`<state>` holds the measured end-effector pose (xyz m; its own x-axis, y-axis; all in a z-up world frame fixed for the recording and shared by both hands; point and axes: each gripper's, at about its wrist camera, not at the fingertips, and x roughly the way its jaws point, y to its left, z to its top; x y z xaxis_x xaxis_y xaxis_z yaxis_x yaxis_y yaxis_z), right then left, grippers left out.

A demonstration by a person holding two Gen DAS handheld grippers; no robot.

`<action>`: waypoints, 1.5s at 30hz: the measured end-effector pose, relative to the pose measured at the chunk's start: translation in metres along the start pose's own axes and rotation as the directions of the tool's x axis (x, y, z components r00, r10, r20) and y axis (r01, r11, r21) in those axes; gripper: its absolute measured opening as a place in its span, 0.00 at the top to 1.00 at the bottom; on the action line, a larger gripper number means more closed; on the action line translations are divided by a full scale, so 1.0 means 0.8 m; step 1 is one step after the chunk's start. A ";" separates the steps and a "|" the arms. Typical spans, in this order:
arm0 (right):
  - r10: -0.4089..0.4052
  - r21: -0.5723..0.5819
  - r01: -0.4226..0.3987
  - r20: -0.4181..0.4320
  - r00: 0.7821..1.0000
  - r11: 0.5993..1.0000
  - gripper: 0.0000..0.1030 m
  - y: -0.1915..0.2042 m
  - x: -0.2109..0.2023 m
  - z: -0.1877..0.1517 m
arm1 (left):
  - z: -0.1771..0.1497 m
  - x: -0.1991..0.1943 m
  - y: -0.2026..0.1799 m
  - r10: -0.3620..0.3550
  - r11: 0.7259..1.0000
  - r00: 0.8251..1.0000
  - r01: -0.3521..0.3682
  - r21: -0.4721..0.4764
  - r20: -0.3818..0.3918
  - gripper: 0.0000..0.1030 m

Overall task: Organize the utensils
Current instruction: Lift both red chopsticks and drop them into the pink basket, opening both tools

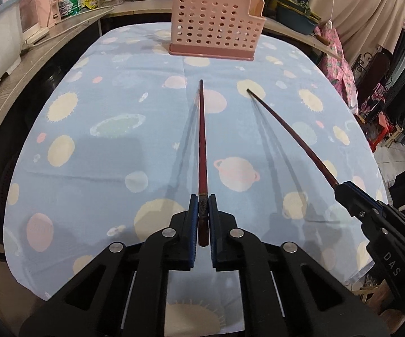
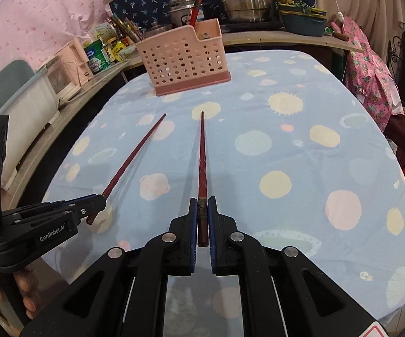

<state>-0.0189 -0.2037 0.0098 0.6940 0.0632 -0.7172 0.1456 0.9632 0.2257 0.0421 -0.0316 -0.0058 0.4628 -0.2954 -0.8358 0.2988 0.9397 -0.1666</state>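
Observation:
My left gripper is shut on the thick end of a dark red chopstick, which points forward above the cloth toward a pink perforated utensil holder at the far side of the table. My right gripper is shut on a second dark red chopstick, also pointing at the holder. In the left wrist view the right gripper and its chopstick show at the right. In the right wrist view the left gripper with its chopstick sits at the left.
A blue tablecloth with pastel planets covers the table. A wooden counter with boxes, bottles and pots curves along the left and back. Pink floral fabric hangs at the right edge. A person's hand grips the left tool.

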 end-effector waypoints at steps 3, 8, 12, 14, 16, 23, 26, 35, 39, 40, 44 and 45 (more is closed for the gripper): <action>0.006 0.002 -0.006 0.053 0.999 1.000 0.93 -0.001 -0.015 0.026 | 0.021 -0.019 0.006 -0.010 1.000 0.999 0.010 -0.019 0.046 0.93; 0.013 -0.002 -0.013 0.149 0.989 1.000 0.93 -0.002 -0.039 0.075 | 0.061 -0.052 0.011 -0.015 0.999 0.990 0.020 -0.033 0.137 0.93; 0.019 -0.003 -0.019 0.215 0.976 1.000 0.93 -0.003 -0.052 0.108 | 0.094 -0.074 0.014 -0.012 0.999 0.978 0.021 -0.042 0.209 0.93; 0.017 -0.008 -0.016 0.241 0.970 1.000 0.93 -0.003 -0.054 0.123 | 0.109 -0.084 0.016 -0.009 0.999 0.972 0.020 -0.044 0.237 0.93; 0.022 -0.004 -0.021 0.261 0.965 1.000 0.93 -0.004 -0.056 0.139 | 0.126 -0.090 0.017 -0.007 0.999 0.965 0.020 -0.047 0.262 0.93; 0.070 0.045 -0.087 0.300 0.951 0.995 0.93 -0.015 -0.050 0.189 | 0.186 -0.111 0.023 -0.007 0.998 0.942 0.027 -0.056 0.336 0.94; 0.086 0.057 -0.110 0.330 0.940 0.992 0.93 -0.013 -0.050 0.212 | 0.214 -0.121 0.026 -0.012 0.997 0.930 0.038 -0.064 0.368 0.94; 0.140 0.043 -0.181 0.469 0.872 0.983 0.93 0.010 -0.066 0.305 | 0.300 -0.168 0.025 -0.029 0.994 0.863 0.081 -0.080 0.504 0.94; 0.156 0.032 -0.201 0.518 0.841 0.979 0.93 0.020 -0.067 0.353 | 0.344 -0.185 0.025 -0.025 0.993 0.817 0.088 -0.081 0.576 0.94; 0.157 0.030 -0.203 0.526 0.836 0.979 0.93 0.022 -0.067 0.363 | 0.354 -0.187 0.025 -0.014 0.993 0.806 0.080 -0.085 0.592 0.94; 0.155 0.034 -0.206 0.545 0.824 0.978 0.93 0.027 -0.052 0.403 | 0.389 -0.178 0.025 0.018 0.993 0.783 0.058 -0.102 0.622 0.94; 0.153 0.038 -0.206 0.544 0.825 0.978 0.93 0.027 -0.046 0.409 | 0.397 -0.174 0.025 0.027 0.993 0.779 0.051 -0.107 0.627 0.94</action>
<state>0.1898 -0.2705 0.2570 0.9783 0.0574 -0.1988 0.0259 0.9191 0.3932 0.2487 -0.0265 0.2736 0.8916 -0.3126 -0.3276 0.2313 0.9363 -0.2642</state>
